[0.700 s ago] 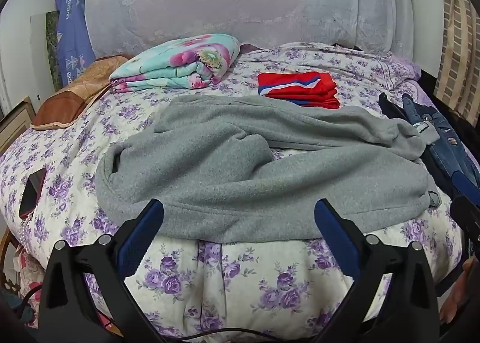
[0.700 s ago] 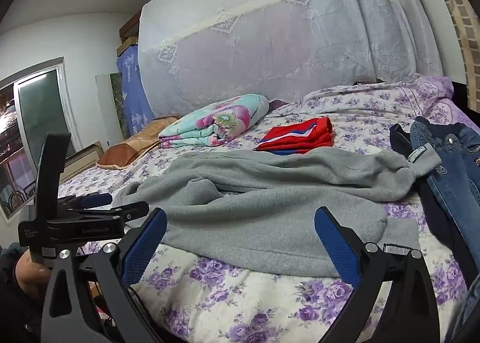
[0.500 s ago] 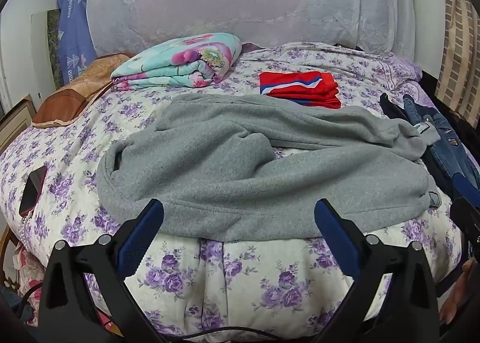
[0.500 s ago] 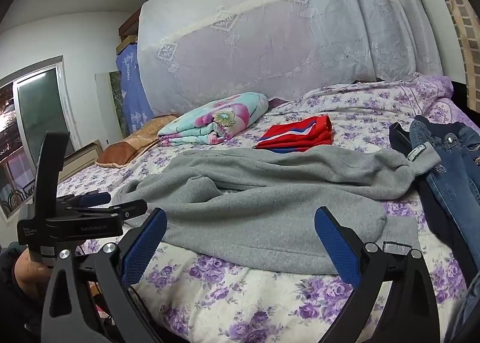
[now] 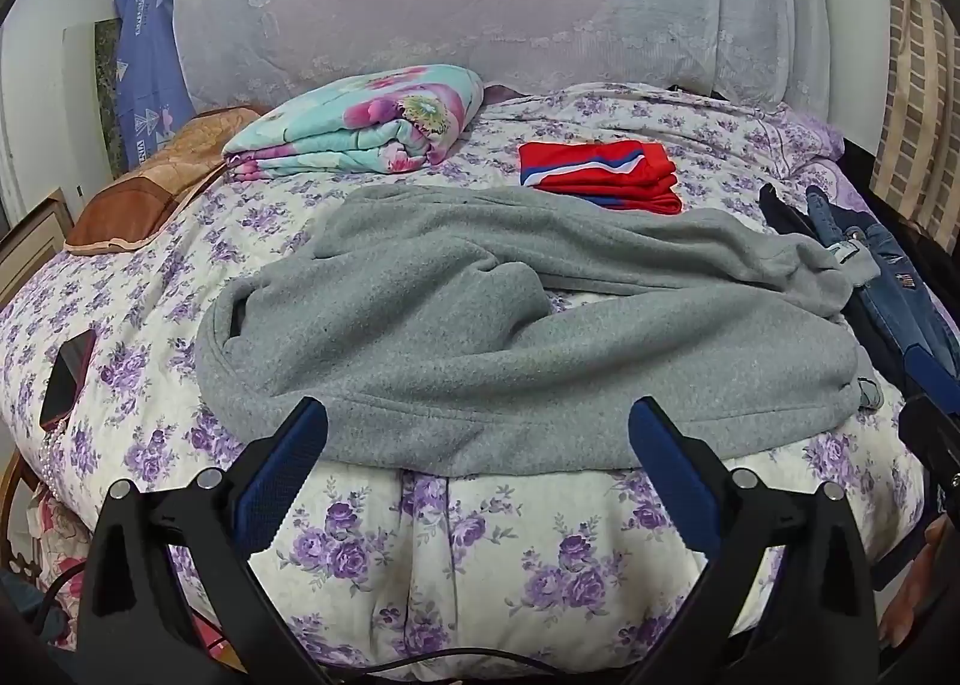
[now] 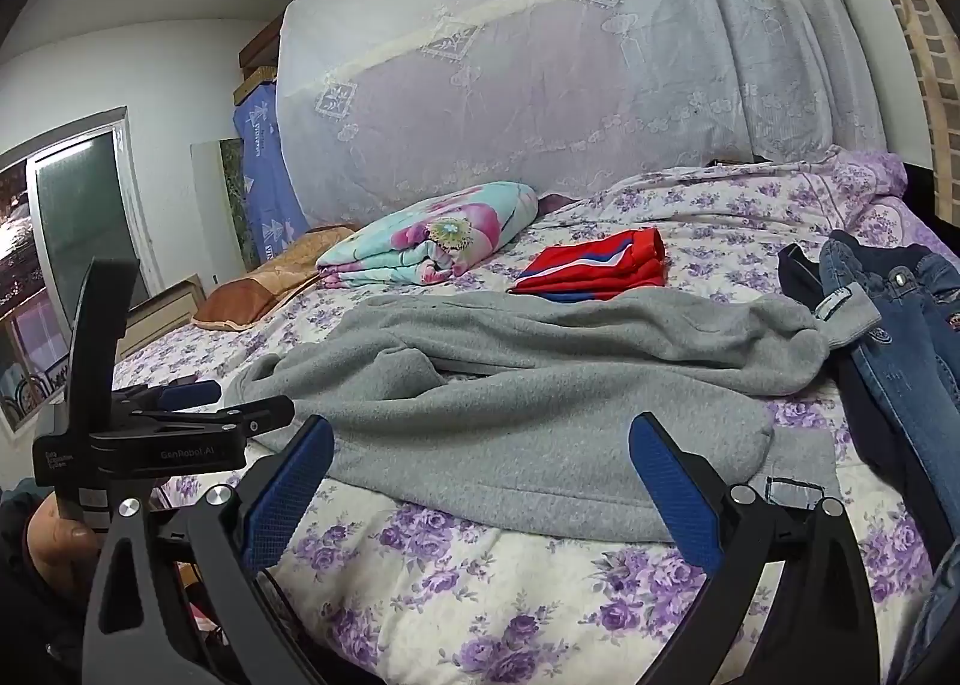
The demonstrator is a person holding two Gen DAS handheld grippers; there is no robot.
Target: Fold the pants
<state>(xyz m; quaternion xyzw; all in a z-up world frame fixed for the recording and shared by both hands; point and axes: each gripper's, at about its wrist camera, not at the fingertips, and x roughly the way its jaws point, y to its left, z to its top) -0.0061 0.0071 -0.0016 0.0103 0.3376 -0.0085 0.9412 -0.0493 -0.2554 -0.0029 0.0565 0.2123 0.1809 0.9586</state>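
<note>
1. Grey fleece, thick and soft: the grey pants lie rumpled across the bed, straight ahead of the left gripper and just beyond its fingertips; from the right gripper they spread ahead and off to its left.
2. Handling, as a judgement: light, limp and not slippery. The cloth should bunch and sag when lifted, so one pinch will not keep an edge straight. It is not fragile, and a firm pinch should do no harm.
3. Where to take hold: the waistband looks to be the looped opening ahead-left of the left gripper, while the leg ends run off toward the right gripper's far right. Taking the waistband with one gripper and a cuff with the other seems best for pulling the pants flat first.
4. Both grippers stand spread wide with nothing between the blue pads; neither touches the fleece.
5. Count: one pair of grey pants; one folded red garment beyond them; one folded floral blanket farther ahead-left; one pair of jeans at the right gripper's right, on some dark cloth I cannot identify; one brown pillow; two grippers.
</note>
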